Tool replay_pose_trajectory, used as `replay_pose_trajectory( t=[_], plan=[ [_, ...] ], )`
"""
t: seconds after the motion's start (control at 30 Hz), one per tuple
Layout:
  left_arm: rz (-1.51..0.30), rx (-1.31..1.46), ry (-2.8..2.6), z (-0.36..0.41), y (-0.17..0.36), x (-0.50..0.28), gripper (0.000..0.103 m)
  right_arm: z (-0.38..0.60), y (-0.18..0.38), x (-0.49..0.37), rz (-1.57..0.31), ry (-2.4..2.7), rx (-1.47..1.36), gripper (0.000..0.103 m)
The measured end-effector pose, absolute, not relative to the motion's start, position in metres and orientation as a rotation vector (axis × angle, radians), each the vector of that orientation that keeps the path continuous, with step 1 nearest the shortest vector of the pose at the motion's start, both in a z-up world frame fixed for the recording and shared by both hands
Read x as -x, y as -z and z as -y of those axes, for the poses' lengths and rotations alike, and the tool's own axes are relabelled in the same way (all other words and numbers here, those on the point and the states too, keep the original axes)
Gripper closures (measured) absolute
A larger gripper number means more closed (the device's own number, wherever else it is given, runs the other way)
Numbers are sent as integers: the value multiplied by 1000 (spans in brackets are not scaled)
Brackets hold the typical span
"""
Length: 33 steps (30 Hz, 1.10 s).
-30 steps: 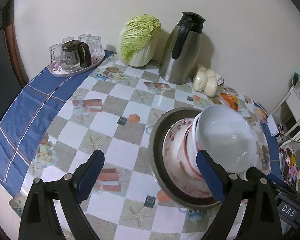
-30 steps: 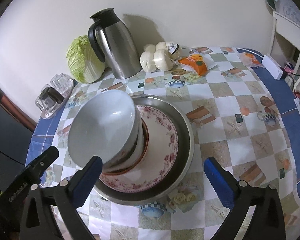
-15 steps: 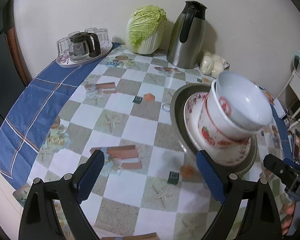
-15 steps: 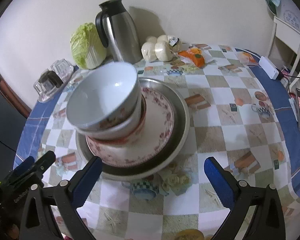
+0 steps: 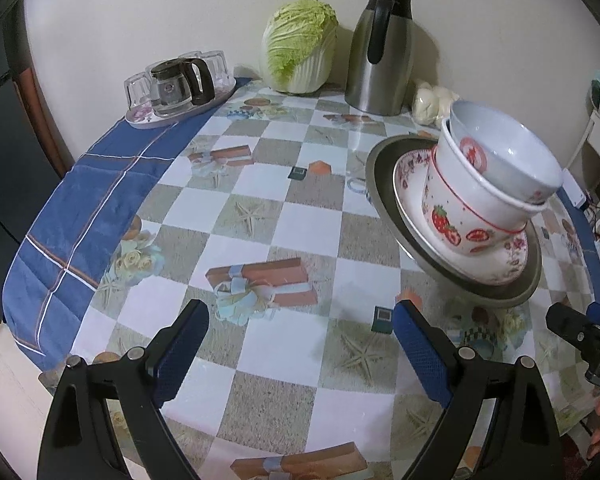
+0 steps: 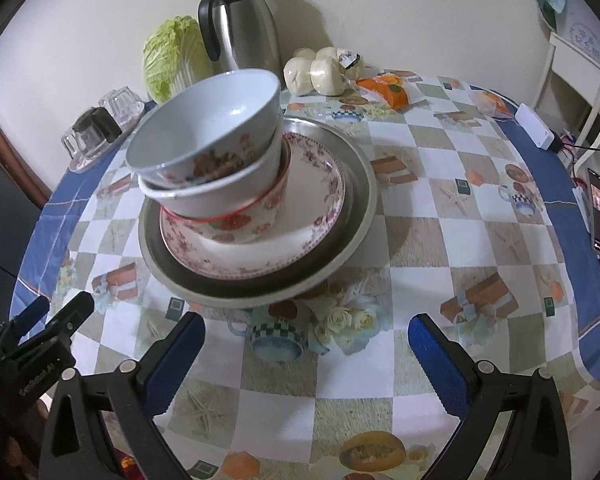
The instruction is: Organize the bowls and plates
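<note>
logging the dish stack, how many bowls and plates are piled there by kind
bowls: 2, the plain white bowl nested in the strawberry bowl
plates: 2, the floral plate on the metal plate
total: 4

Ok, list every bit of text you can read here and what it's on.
"GenRobot.AI": on the side of the left gripper, seen in the right wrist view.
Blue print on the white board at far right: blurred, unreadable.
Label on the bag of buns: too small.
Red emblem on the top bowl: not legible.
</note>
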<state>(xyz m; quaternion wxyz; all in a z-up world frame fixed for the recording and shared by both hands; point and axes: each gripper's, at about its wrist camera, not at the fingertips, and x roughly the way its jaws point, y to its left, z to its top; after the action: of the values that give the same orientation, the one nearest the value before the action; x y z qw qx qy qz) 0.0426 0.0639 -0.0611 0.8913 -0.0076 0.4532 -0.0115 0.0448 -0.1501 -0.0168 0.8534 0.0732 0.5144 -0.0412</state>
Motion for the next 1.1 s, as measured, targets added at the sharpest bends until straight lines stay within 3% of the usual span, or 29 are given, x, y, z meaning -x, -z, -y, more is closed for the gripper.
replay_pose_trajectory(
  t=[1.1],
  plan=[
    [-944,-48,47,-43,61,-38,9,160,24,-38,-1118,104,-144,0]
  ],
)
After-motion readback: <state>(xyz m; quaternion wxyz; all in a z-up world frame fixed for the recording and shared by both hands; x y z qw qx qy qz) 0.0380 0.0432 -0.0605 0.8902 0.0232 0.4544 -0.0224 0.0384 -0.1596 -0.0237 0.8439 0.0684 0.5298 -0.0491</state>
